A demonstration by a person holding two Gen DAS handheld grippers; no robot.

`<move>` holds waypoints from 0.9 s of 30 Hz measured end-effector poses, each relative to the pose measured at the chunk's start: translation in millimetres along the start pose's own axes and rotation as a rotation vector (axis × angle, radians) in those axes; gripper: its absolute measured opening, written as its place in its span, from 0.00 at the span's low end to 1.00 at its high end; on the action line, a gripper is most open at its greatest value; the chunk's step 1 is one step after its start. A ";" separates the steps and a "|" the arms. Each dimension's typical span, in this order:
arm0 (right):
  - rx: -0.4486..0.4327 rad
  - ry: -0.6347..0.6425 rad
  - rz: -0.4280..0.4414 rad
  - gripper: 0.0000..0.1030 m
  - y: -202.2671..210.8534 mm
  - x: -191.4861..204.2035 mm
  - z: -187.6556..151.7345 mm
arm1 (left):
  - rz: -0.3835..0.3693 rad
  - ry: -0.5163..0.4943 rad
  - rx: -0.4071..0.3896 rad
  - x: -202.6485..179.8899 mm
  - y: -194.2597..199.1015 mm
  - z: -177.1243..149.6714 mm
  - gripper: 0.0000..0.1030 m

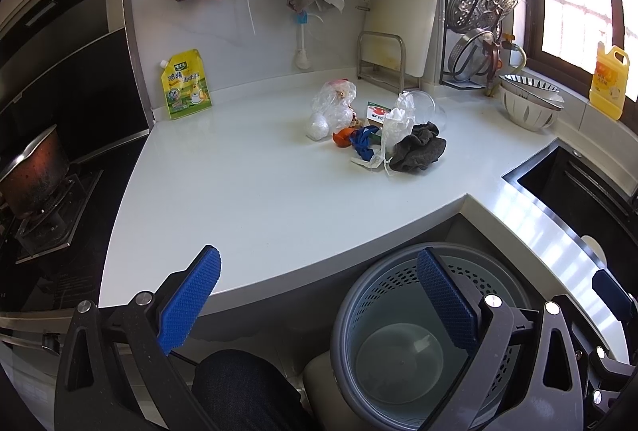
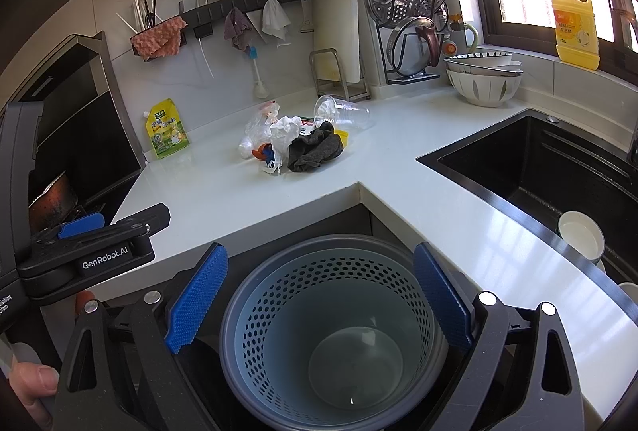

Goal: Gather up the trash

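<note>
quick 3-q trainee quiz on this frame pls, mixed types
1. True or false: the grey bin already holds trash.
2. What lies on its side behind the trash pile: A) clear plastic cup B) yellow bottle C) bowl?
3. How do the jaws of the left gripper and right gripper stand?

Key: 1 false, only its bare bottom shows. 2 A, the clear plastic cup. 3 both open, holding nothing.

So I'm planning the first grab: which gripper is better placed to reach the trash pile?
Probably the left gripper: it hangs open over the counter edge, the trash pile ahead. The right gripper hangs open over the bin.
</note>
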State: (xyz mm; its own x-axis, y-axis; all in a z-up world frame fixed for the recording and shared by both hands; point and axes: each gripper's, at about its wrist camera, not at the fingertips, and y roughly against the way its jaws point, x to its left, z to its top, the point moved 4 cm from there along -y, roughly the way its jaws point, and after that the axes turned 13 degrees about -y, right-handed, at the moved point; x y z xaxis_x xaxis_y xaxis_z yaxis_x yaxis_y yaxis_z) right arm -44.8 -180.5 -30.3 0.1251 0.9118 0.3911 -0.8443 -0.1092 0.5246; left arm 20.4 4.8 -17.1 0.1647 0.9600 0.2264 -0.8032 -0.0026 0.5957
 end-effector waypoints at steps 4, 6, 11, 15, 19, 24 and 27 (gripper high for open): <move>0.000 0.000 0.000 0.87 -0.2 0.0 -0.1 | -0.001 0.001 0.000 -0.2 -0.1 -0.1 0.94; 0.001 -0.001 0.000 0.87 0.2 0.3 0.1 | 0.000 0.001 0.001 -1.1 -0.4 -0.4 0.94; 0.000 0.000 0.000 0.87 -0.1 0.1 0.1 | 0.000 0.001 0.001 -0.9 -0.4 -0.7 0.94; 0.000 -0.001 0.000 0.87 -0.6 -0.1 0.1 | 0.002 0.000 0.000 -1.0 -0.5 -0.3 0.94; 0.000 0.000 -0.001 0.87 -0.9 -0.4 0.0 | -0.002 0.000 0.001 -1.5 -1.5 -1.6 0.94; 0.016 -0.003 -0.010 0.87 -7.7 -1.4 -0.8 | -0.002 -0.001 0.014 -2.6 -8.8 -0.7 0.94; 0.033 -0.005 -0.020 0.87 -17.4 -3.1 1.5 | -0.002 -0.001 0.033 -1.9 -18.7 2.1 0.94</move>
State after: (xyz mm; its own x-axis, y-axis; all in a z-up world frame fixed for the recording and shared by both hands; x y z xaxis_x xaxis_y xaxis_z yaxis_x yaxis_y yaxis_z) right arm -29.7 -182.1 -39.6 0.1444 0.9121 0.3838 -0.8240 -0.1039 0.5570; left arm 36.4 2.5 -27.1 0.1666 0.9597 0.2262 -0.7839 -0.0102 0.6208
